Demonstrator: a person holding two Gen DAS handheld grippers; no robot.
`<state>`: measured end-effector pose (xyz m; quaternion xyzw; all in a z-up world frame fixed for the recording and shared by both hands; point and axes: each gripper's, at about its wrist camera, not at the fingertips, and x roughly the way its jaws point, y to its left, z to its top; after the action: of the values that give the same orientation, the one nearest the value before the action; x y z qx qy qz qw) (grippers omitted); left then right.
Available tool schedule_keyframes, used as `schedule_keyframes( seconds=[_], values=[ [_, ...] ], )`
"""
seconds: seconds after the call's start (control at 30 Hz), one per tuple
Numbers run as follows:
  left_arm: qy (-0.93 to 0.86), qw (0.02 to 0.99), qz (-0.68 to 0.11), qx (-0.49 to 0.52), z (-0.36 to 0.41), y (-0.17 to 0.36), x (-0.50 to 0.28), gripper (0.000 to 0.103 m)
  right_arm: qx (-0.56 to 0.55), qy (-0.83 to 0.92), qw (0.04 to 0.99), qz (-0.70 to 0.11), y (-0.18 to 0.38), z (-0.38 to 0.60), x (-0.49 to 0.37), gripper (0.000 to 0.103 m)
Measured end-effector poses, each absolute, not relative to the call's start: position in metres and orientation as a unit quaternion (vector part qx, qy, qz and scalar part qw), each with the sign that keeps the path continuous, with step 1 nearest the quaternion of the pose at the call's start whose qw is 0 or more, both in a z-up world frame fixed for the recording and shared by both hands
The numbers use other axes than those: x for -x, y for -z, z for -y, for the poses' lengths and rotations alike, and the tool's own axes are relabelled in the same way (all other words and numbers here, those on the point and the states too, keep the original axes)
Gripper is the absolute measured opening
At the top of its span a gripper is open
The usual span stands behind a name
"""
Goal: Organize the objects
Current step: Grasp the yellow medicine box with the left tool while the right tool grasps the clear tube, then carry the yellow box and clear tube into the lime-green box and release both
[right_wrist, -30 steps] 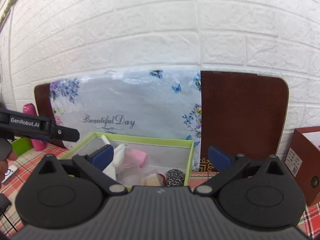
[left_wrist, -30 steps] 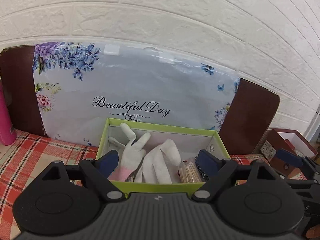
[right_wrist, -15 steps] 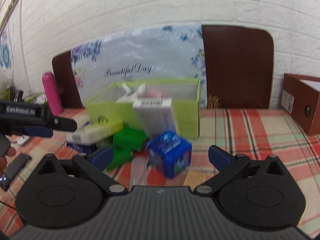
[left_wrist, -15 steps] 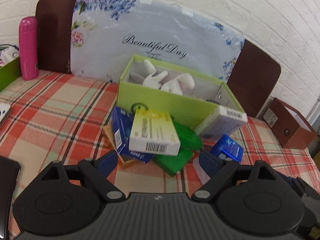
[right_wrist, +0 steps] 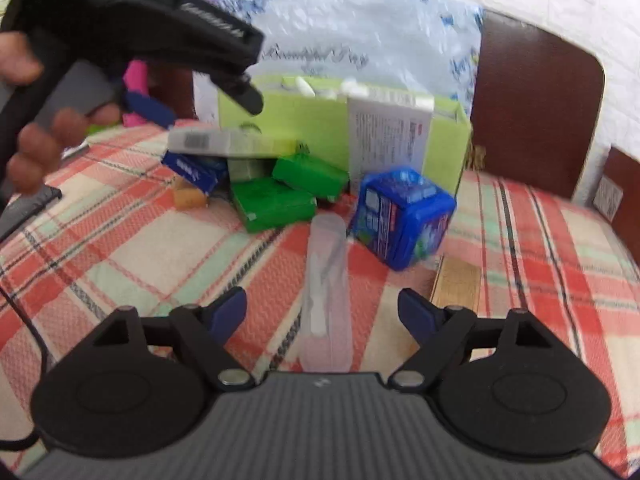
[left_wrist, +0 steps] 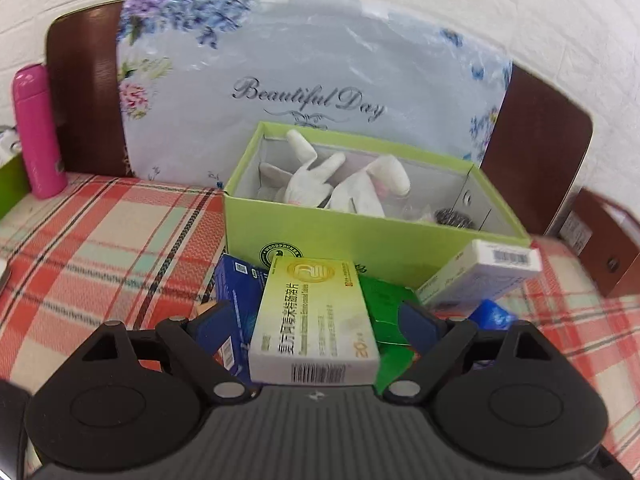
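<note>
— Both your grippers have dropped from the green box's rim toward the pile on the plaid tablecloth (right_wrist: 132, 240). What's nearest now?

— Your right gripper (right_wrist: 322, 314) is closing, jaws apart, around a clear plastic tube (right_wrist: 326, 280) without pressing it. Your left gripper (left_wrist: 316, 322) stands wide, straddling a yellow-green medicine box (left_wrist: 316, 316), pads clear of it.

— And beyond?

— Green packets (right_wrist: 276, 200), a blue carton (right_wrist: 404, 216) and a dark blue box (left_wrist: 232, 288) lie against the front of the green box (left_wrist: 360, 240), which holds white gloves (left_wrist: 332, 184), near the tablecloth's far edge.
</note>
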<state>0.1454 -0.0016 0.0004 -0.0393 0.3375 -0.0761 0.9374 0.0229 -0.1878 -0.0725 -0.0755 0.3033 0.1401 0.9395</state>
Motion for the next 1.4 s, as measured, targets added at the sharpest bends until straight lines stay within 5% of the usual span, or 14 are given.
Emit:
schedule_keyframes(
  seconds=[0.13, 0.2, 0.37, 0.87, 1.1, 1.4],
  values=[
    [0.079, 0.93, -0.358, -0.006, 0.006, 0.013, -0.162, 0.09, 0.044, -0.143, 0.934, -0.324, 0.077, 0.196, -0.027, 0.073],
    [0.1, 0.928, -0.359, -0.007, 0.003, 0.015, -0.16, 0.07, 0.044, -0.138, 0.935, -0.324, 0.078, 0.196, -0.027, 0.059],
    [0.125, 0.925, -0.359, 0.011, -0.005, 0.01, -0.129, 0.07, 0.039, -0.136, 0.936, -0.323, 0.076, 0.199, -0.028, 0.027],
    [0.115, 0.904, -0.412, 0.006, -0.013, 0.054, -0.02, 0.074, 0.047, -0.178, 0.921, -0.343, 0.067, 0.209, 0.01, 0.027],
    [0.106, 0.905, -0.412, -0.013, -0.001, 0.052, -0.037, 0.081, 0.05, -0.158, 0.923, -0.346, 0.064, 0.204, 0.001, 0.05],
    [0.12, 0.903, -0.412, -0.008, 0.002, 0.056, -0.031, 0.079, 0.051, -0.171, 0.914, -0.364, 0.069, 0.201, -0.01, 0.052]
  ],
)
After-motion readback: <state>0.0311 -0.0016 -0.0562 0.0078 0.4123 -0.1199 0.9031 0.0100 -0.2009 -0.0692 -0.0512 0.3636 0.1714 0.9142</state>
